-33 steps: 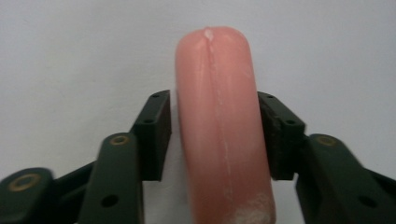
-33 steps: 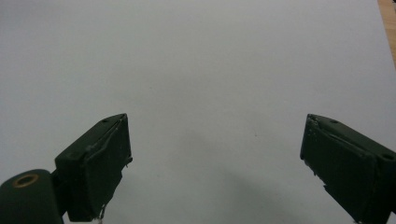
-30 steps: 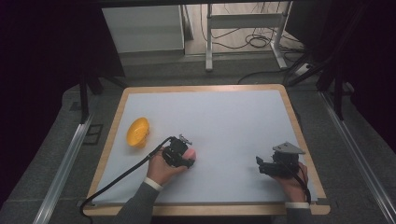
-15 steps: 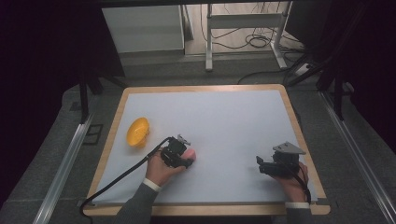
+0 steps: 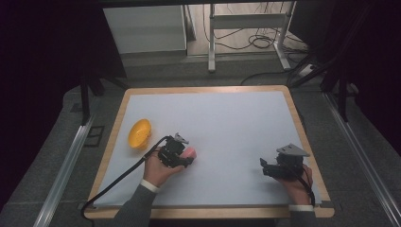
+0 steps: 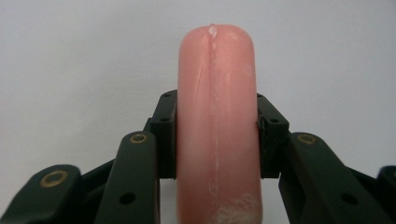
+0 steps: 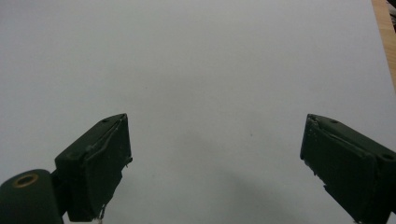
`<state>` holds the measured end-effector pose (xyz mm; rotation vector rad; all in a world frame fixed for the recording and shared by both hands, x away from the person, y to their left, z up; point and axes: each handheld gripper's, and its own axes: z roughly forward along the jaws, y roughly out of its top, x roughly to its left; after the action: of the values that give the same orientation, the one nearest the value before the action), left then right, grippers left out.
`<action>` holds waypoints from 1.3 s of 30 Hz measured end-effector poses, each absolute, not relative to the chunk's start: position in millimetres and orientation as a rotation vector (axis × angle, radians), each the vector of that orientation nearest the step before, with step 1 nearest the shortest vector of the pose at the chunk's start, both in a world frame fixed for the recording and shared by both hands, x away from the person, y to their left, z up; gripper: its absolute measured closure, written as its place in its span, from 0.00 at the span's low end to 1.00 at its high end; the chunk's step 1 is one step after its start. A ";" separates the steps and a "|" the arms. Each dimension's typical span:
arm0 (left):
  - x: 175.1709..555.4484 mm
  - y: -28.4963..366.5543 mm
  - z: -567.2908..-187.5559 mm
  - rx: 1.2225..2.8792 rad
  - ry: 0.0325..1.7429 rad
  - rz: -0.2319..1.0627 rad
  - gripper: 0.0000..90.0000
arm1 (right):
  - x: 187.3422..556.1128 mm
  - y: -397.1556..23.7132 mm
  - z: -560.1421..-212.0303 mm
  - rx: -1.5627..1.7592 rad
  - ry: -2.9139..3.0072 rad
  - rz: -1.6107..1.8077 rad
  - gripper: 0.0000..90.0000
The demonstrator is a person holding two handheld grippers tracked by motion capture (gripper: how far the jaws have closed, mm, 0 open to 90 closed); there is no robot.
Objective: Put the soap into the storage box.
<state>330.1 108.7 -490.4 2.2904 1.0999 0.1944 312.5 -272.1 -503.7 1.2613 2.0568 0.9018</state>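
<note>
1. Sausage (image 6: 217, 121) — pale pink, with a whitish seam along its length.
2. Bowl (image 5: 139, 134) — orange-yellow.
3. Bench (image 5: 236, 123) — pale grey-white sheet, light wood border.
4. Left tongs (image 6: 217, 135) and right tongs (image 7: 217, 168) — black, with brass-coloured rivets.

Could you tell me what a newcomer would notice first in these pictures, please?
Probably the pink sausage-like piece, clamped between the left gripper's jaws near the table's front left. Next, the orange bowl lying by the left edge, and the right gripper, open over bare white surface.

Bowl (image 5: 139, 134) at table (image 5: 236, 118) left, left gripper (image 5: 182, 158) just right — right gripper (image 5: 267, 169) far right
</note>
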 end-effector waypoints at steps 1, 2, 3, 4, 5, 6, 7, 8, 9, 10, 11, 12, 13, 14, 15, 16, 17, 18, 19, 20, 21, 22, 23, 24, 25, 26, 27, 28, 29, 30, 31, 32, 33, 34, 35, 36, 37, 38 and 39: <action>330.0 109.8 -489.3 2.287 1.100 0.196 0.67 | 312.6 -272.3 -503.7 1.262 2.056 0.899 0.09; 329.9 110.9 -488.3 2.283 1.099 0.200 0.67 | 312.6 -272.3 -503.8 1.264 2.056 0.901 0.09; 329.7 112.0 -487.1 2.279 1.099 0.202 0.67 | 312.6 -272.3 -503.8 1.264 2.057 0.901 0.09; 329.6 113.3 -486.1 2.275 1.098 0.204 0.67 | 312.7 -272.3 -503.9 1.264 2.057 0.900 0.09; 329.3 114.5 -485.1 2.265 1.099 0.207 0.67 | 312.7 -272.2 -504.0 1.263 2.057 0.899 0.09; 329.1 115.8 -484.3 2.258 1.102 0.210 0.67 | 312.7 -272.1 -504.1 1.262 2.058 0.896 0.09; 329.1 117.2 -483.6 2.255 1.102 0.209 0.67 | 312.9 -272.1 -504.3 1.259 2.060 0.898 0.09; 329.1 118.6 -483.0 2.255 1.099 0.215 0.67 | 312.9 -271.9 -504.4 1.259 2.061 0.897 0.09; 328.7 119.5 -482.5 2.250 1.104 0.219 0.67 | 312.9 -271.8 -504.5 1.258 2.062 0.897 0.09; 328.2 120.6 -481.9 2.241 1.106 0.226 0.67 | 312.9 -271.7 -504.6 1.258 2.062 0.896 0.09; 328.0 121.2 -481.5 2.238 1.106 0.228 0.67 | 313.0 -271.6 -504.7 1.258 2.063 0.895 0.09; 328.1 122.4 -480.9 2.241 1.103 0.225 0.67 | 313.0 -271.5 -504.8 1.258 2.063 0.895 0.09; 328.1 123.4 -480.4 2.237 1.107 0.229 0.67 | 313.0 -271.4 -504.9 1.258 2.063 0.894 0.09; 328.3 124.3 -480.2 2.238 1.106 0.228 0.67 | 313.1 -271.3 -505.1 1.259 2.064 0.892 0.09; 328.4 125.0 -480.0 2.238 1.107 0.230 0.67 | 313.1 -271.3 -505.2 1.259 2.064 0.892 0.09; 328.4 125.7 -479.9 2.234 1.110 0.232 0.67 | 313.1 -271.2 -505.2 1.259 2.064 0.892 0.09; 328.3 126.4 -479.7 2.234 1.110 0.232 0.67 | 313.1 -271.2 -505.2 1.259 2.064 0.892 0.09; 328.3 127.1 -479.5 2.231 1.109 0.233 0.67 | 313.1 -271.3 -505.1 1.259 2.065 0.892 0.09; 328.4 128.0 -479.1 2.231 1.110 0.231 0.67 | 313.1 -271.3 -505.1 1.258 2.064 0.892 0.09; 328.4 128.8 -478.9 2.229 1.112 0.231 0.67 | 313.1 -271.3 -505.1 1.258 2.064 0.892 0.09; 328.5 129.8 -478.6 2.229 1.114 0.233 0.67 | 313.0 -271.3 -505.1 1.258 2.064 0.892 0.09; 328.7 130.8 -478.4 2.229 1.115 0.235 0.67 | 313.0 -271.3 -505.1 1.258 2.064 0.891 0.09; 328.8 131.7 -478.2 2.229 1.119 0.237 0.67 | 313.0 -271.3 -505.1 1.258 2.064 0.891 0.09; 329.0 132.9 -478.0 2.227 1.120 0.236 0.67 | 313.0 -271.3 -505.1 1.258 2.064 0.891 0.09; 329.1 134.1 -477.7 2.223 1.123 0.241 0.67 | 313.0 -271.4 -505.2 1.258 2.064 0.891 0.09; 329.4 135.6 -477.3 2.224 1.123 0.242 0.67 | 313.1 -271.4 -505.2 1.259 2.064 0.891 0.09; 329.5 136.9 -477.1 2.218 1.129 0.244 0.67 | 313.1 -271.4 -505.3 1.260 2.064 0.890 0.09; 329.7 138.4 -476.7 2.214 1.131 0.245 0.67 | 313.2 -271.4 -505.4 1.259 2.064 0.889 0.09; 329.6 139.8 -476.3 2.213 1.134 0.250 0.67 | 313.2 -271.4 -505.4 1.260 2.064 0.888 0.09; 329.5 140.6 -475.7 2.214 1.135 0.254 0.67 | 313.2 -271.3 -505.5 1.259 2.064 0.888 0.09; 329.4 141.5 -475.0 2.211 1.137 0.258 0.67 | 313.2 -271.2 -505.5 1.259 2.064 0.888 0.09; 329.3 142.6 -474.0 2.205 1.137 0.256 0.67 | 313.2 -271.2 -505.6 1.258 2.065 0.888 0.09; 329.3 143.5 -473.2 2.202 1.139 0.259 0.67 | 313.2 -271.1 -505.6 1.259 2.065 0.887 0.09; 329.3 144.1 -472.5 2.201 1.140 0.263 0.67 | 313.2 -271.1 -505.7 1.259 2.065 0.886 0.09; 329.3 145.0 -471.7 2.199 1.139 0.264 0.67 | 313.2 -271.1 -505.7 1.259 2.065 0.886 0.09; 329.3 145.9 -471.0 2.195 1.139 0.270 0.67 | 313.2 -271.1 -505.6 1.258 2.065 0.886 0.09; 329.0 146.4 -470.3 2.189 1.142 0.281 0.67 | 313.1 -271.2 -505.4 1.259 2.064 0.887 0.09; 328.8 147.1 -469.6 2.189 1.143 0.289 0.67 | 313.1 -271.3 -505.2 1.260 2.063 0.888 0.09; 328.7 147.6 -469.2 2.187 1.143 0.288 0.67 | 313.1 -271.4 -505.2 1.260 2.063 0.888 0.09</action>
<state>328.7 147.6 -469.2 2.1870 1.1434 0.2876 313.1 -271.4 -505.2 1.2604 2.0626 0.8883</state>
